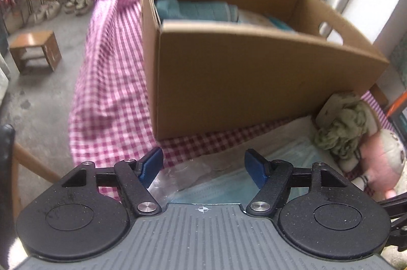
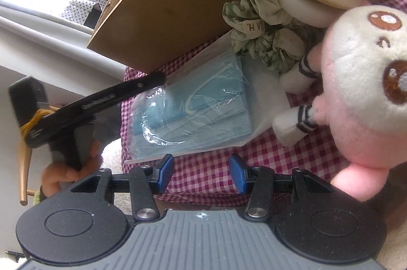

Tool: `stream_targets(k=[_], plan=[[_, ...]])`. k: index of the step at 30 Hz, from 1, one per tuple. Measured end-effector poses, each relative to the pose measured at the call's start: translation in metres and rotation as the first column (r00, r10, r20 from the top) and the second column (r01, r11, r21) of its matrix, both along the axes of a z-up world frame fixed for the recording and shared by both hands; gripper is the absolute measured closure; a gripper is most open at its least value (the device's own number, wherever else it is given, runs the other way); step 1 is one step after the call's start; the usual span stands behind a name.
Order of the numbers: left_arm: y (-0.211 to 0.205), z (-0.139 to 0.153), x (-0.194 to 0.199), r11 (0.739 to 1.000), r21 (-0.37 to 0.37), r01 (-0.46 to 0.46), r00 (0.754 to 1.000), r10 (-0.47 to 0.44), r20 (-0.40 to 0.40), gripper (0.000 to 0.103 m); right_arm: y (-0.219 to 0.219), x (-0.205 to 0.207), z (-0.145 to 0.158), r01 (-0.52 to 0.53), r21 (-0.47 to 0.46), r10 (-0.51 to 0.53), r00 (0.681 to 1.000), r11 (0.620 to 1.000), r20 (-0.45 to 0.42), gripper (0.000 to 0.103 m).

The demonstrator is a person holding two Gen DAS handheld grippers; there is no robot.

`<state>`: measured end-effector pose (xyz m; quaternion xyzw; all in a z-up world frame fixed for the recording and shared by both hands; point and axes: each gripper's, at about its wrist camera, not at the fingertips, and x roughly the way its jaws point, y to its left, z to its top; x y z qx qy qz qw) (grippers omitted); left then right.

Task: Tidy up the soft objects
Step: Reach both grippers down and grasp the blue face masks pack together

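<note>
Hovering left gripper (image 1: 203, 165): fingers apart, nothing pinched, above the pack's near edge.
Right gripper (image 2: 201, 174): fingers parted over bare checked cloth (image 2: 216, 168), gripping nothing.
Face mask pack (image 2: 193, 107): flat in clear plastic on the table, just ahead of both grippers.
Plush rabbit (image 2: 361, 81): right of the pack.
Green scrunchie (image 2: 262, 23): behind the pack, against the box.
Cardboard box (image 1: 254, 81): farthest, a teal towel (image 1: 195, 9) inside.
</note>
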<state>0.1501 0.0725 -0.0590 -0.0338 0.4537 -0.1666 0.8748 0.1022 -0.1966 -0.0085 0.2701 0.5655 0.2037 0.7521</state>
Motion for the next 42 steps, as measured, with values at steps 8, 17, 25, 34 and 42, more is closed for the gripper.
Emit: stream_targets(k=[8, 17, 25, 34, 42], plan=[[0.001, 0.005, -0.015, 1.0, -0.017, 0.008, 0.998, -0.009, -0.065, 0.031, -0.012, -0.003, -0.005, 0.015, 0.031, -0.015, 1.0, 0.999, 0.003, 0.052], [0.014, 0.007, -0.054, 0.995, -0.097, -0.026, 0.99, 0.012, -0.139, 0.03, -0.031, -0.011, -0.012, 0.067, 0.109, -0.066, 0.998, 0.992, -0.015, 0.052], [0.023, 0.007, -0.084, 0.983, -0.179, -0.043, 0.979, 0.006, -0.202, 0.029, -0.047, -0.019, -0.031, 0.152, 0.248, -0.127, 0.986, 0.957, -0.111, 0.052], [0.026, 0.001, -0.106, 0.953, -0.294, -0.067, 0.97, -0.007, -0.243, 0.028, -0.051, -0.028, -0.054, 0.225, 0.377, -0.148, 0.963, 0.898, -0.224, 0.051], [0.025, -0.004, -0.119, 0.941, -0.332, -0.069, 0.97, -0.014, -0.241, 0.028, -0.032, -0.031, -0.05, 0.166, 0.369, -0.104, 0.978, 0.914, -0.182, 0.07]])
